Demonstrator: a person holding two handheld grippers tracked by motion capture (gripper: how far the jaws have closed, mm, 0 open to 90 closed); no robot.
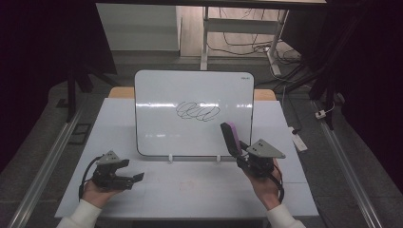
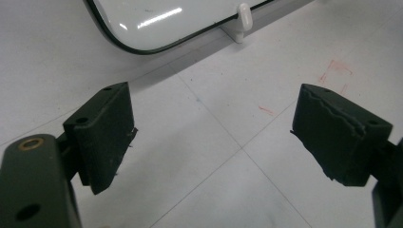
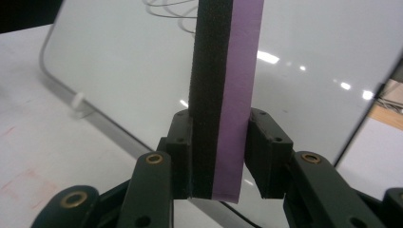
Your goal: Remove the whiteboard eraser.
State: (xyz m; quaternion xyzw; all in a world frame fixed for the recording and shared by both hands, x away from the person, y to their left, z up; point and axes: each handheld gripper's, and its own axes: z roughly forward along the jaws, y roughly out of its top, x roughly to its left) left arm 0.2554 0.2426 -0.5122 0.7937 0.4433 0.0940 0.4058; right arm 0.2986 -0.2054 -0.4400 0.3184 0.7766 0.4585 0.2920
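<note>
A whiteboard stands propped upright at the middle of the white table, with a black scribble drawn near its centre. My right gripper is shut on a purple and black eraser, which stands up in front of the board's lower right part. In the right gripper view the eraser sits clamped between the jaws, black felt side to the left, with the whiteboard behind it. My left gripper rests low at the table's front left, open with nothing in it; its fingers stand wide apart over bare table.
Two small white clips hold the board's bottom edge; one clip shows in the left gripper view. Faint red marks lie on the tabletop. Cables and a desk frame stand on the floor behind the table.
</note>
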